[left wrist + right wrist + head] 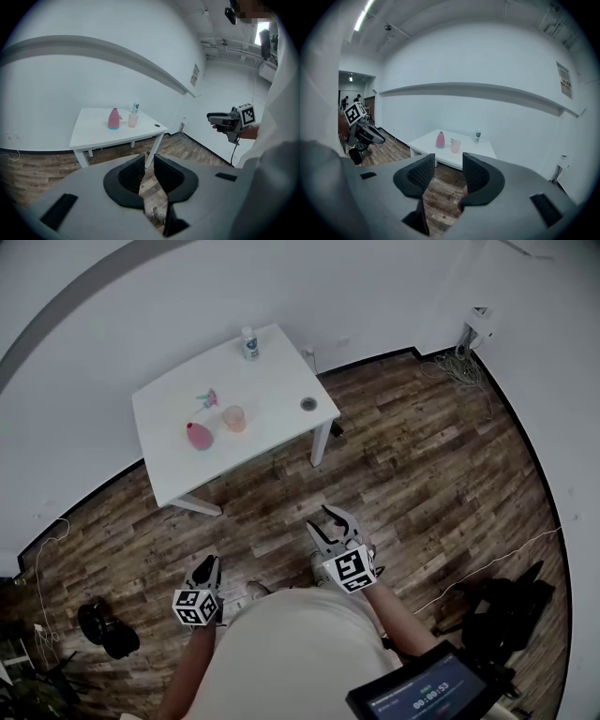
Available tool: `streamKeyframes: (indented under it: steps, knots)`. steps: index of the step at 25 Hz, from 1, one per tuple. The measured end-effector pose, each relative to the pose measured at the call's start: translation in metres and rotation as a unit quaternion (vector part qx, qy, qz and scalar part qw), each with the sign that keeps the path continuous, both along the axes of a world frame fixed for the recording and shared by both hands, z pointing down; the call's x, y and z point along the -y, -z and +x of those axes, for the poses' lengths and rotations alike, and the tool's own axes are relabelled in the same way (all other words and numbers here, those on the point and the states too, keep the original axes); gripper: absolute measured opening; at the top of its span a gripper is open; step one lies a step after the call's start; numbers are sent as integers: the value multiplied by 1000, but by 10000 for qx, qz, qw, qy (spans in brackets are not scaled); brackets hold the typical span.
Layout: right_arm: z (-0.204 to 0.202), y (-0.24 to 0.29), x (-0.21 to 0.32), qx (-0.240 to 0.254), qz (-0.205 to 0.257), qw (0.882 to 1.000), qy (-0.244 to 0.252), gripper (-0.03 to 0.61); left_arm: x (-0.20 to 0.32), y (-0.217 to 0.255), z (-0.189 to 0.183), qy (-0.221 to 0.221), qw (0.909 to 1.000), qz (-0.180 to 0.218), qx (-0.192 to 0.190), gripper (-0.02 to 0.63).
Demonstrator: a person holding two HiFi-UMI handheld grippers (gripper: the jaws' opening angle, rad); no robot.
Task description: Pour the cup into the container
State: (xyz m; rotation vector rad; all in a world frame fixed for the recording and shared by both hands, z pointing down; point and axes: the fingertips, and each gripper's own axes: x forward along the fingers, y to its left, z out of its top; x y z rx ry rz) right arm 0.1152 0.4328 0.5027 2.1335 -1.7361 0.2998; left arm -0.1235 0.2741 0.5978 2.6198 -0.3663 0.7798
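Right gripper view shows the right gripper (447, 161) with its jaws a moderate way apart and only floorboards between them. The left gripper view shows the left gripper (149, 160) with its jaws parted by a narrow slit, likewise with nothing in it. Beyond both, well apart from the person, stands the white bench (272, 381). On it the translucent pink cup (234, 418) stands upright just to the right of the pink container (199, 435); whether the two touch I cannot tell. A small bottle (249, 343) stands alone at the far edge. Whether the cup holds anything is too small to make out, so the scene fits equally a cup waiting to be poured and a cup stood beside the container with its contents already in it. Either way, the care I judge to matter lies in how the cup would handle. It looks thin-walled and light, so jaws should meet it square across its middle and close gently. With the container so close on its left, any reach is safest from the right or near side, clear of the container.
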Motion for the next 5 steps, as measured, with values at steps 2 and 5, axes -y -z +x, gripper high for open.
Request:
streamKeyframes:
  steps: [2, 5]
  knots:
    - [9, 0, -5, -6, 3, 10000, -15, 187, -6, 2, 13, -52, 10000, 18, -10, 51]
    - [23, -2, -16, 8, -4, 10000, -15, 187, -15, 4, 33, -104, 9999, 51, -31, 51]
